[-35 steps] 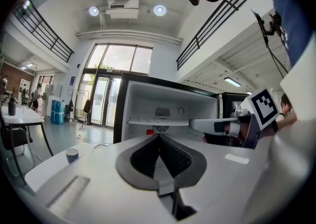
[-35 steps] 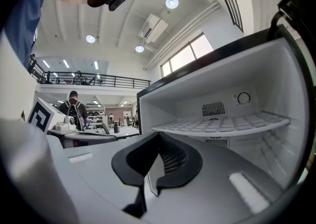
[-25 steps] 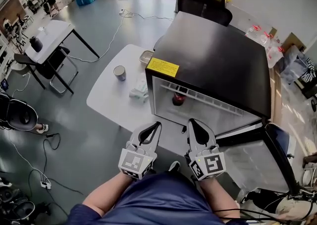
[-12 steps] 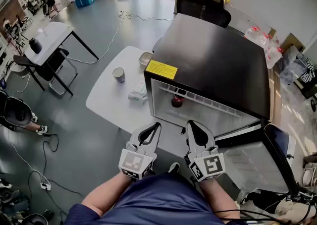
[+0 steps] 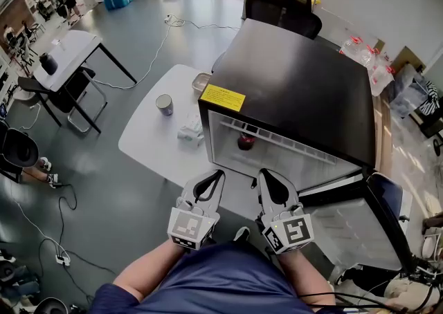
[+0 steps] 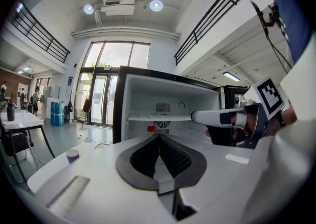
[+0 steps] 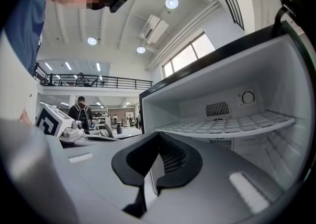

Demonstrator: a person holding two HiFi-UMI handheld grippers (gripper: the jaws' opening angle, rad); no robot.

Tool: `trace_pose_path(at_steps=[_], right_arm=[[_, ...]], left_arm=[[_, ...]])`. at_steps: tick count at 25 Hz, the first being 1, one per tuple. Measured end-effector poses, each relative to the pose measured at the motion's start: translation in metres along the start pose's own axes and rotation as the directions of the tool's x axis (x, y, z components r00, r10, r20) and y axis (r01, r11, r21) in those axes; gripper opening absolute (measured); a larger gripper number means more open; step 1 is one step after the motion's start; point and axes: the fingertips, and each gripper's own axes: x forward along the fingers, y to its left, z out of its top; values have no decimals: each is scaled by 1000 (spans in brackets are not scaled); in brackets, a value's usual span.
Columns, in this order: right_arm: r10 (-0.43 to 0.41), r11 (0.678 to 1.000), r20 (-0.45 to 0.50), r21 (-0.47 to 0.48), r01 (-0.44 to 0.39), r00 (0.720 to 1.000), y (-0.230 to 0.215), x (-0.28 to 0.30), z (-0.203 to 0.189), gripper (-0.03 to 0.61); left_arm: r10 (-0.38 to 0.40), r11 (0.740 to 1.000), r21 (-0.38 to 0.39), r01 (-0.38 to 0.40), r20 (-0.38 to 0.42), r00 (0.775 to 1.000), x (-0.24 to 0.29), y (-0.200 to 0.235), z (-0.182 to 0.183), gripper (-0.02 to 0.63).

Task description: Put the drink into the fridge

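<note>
The drink [image 5: 245,142], a dark bottle with a red cap, stands inside the open black fridge [image 5: 297,84] near the left of its compartment. In the left gripper view only its red cap [image 6: 151,129] shows, behind my jaws. Both grippers hover side by side just in front of the fridge opening, a short way from the bottle. My left gripper [image 5: 220,173] [image 6: 159,136] is shut with nothing in it. My right gripper [image 5: 264,171] [image 7: 159,135] is also shut and empty, facing the white wire shelf [image 7: 227,124].
The fridge door [image 5: 377,226] hangs open to the right. A low white table [image 5: 149,143] left of the fridge carries a cup [image 5: 165,104], a metal tin [image 5: 203,81] and a crumpled packet [image 5: 191,128]. A black chair [image 5: 284,5] stands behind the fridge; cables lie on the floor.
Neither gripper nor the drink has moved; only the head view drifts slightly.
</note>
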Motion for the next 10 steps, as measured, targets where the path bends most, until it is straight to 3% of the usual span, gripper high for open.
trace_pose_path(at_steps=[10], right_arm=[[4, 1000, 10, 24, -4, 1000, -2, 0, -4, 6]], left_arm=[[1, 1000, -17, -1, -30, 1000, 7, -1, -9, 5]])
